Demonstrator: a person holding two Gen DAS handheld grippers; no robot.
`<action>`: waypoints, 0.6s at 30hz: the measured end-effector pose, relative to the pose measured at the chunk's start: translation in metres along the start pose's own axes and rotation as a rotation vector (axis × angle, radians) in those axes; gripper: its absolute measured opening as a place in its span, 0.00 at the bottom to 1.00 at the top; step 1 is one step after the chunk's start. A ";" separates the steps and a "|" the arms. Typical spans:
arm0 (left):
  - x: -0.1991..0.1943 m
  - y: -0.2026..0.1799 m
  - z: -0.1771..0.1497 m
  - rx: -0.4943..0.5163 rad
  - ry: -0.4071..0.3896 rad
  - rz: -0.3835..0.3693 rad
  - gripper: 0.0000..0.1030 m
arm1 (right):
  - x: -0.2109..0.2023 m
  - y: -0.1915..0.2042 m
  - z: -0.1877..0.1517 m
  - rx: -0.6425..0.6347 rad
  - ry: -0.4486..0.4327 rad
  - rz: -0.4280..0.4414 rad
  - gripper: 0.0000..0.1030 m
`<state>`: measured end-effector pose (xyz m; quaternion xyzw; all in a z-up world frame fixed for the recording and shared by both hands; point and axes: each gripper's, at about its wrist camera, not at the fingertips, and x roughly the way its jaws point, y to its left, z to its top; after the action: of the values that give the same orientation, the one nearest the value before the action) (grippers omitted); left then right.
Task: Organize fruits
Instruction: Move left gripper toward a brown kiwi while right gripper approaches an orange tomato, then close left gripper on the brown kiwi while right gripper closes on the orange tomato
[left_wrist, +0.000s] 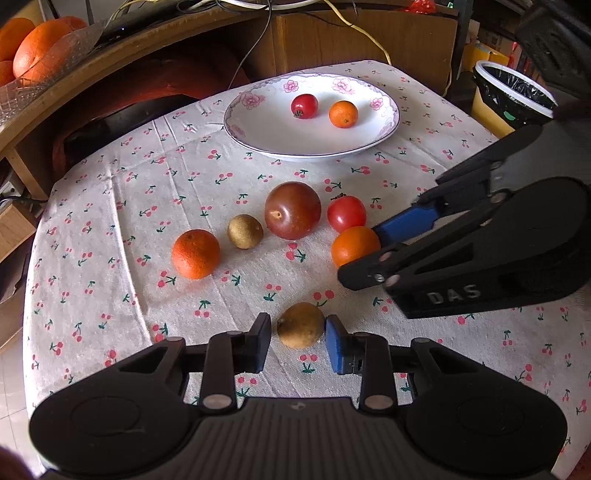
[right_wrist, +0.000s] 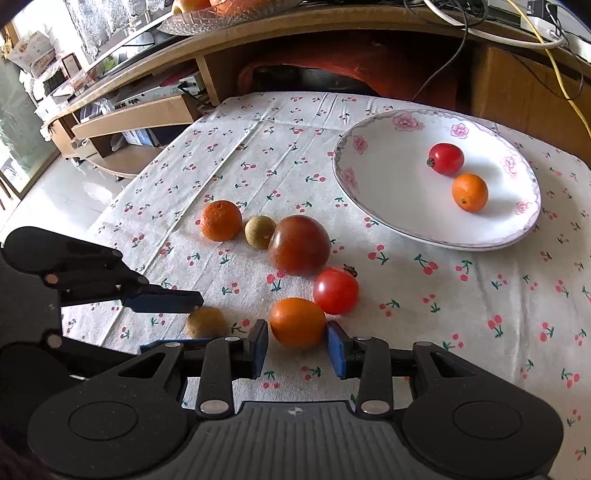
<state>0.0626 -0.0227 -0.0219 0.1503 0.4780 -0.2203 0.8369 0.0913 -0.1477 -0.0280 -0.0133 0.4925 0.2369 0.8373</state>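
Fruit lies on a cherry-print cloth (left_wrist: 110, 221). Left gripper (left_wrist: 298, 338) straddles a brown fruit (left_wrist: 301, 325), jaws apart, right pad touching it. Right gripper (right_wrist: 297, 345) brackets an orange (right_wrist: 297, 323), unclenched. Plate (left_wrist: 258, 140) holds 2 fruits.

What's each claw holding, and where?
Nothing gripped yet. Left claw brackets the brown fruit; right claw brackets the orange fruit, pads at its sides.

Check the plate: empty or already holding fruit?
Holding fruit: a red tomato and a small orange lie inside the plate; six fruits remain on the cloth.
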 end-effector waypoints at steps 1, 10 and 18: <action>0.000 0.000 0.000 -0.001 0.000 -0.002 0.39 | 0.001 0.000 0.001 -0.002 -0.003 -0.001 0.33; 0.001 0.001 0.001 -0.007 0.007 0.002 0.40 | 0.001 0.007 -0.001 -0.052 -0.001 -0.040 0.29; 0.001 -0.004 0.001 0.019 0.010 0.003 0.36 | -0.003 0.006 -0.003 -0.058 0.015 -0.042 0.28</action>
<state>0.0621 -0.0271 -0.0223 0.1600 0.4800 -0.2230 0.8333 0.0853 -0.1447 -0.0253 -0.0497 0.4915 0.2335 0.8375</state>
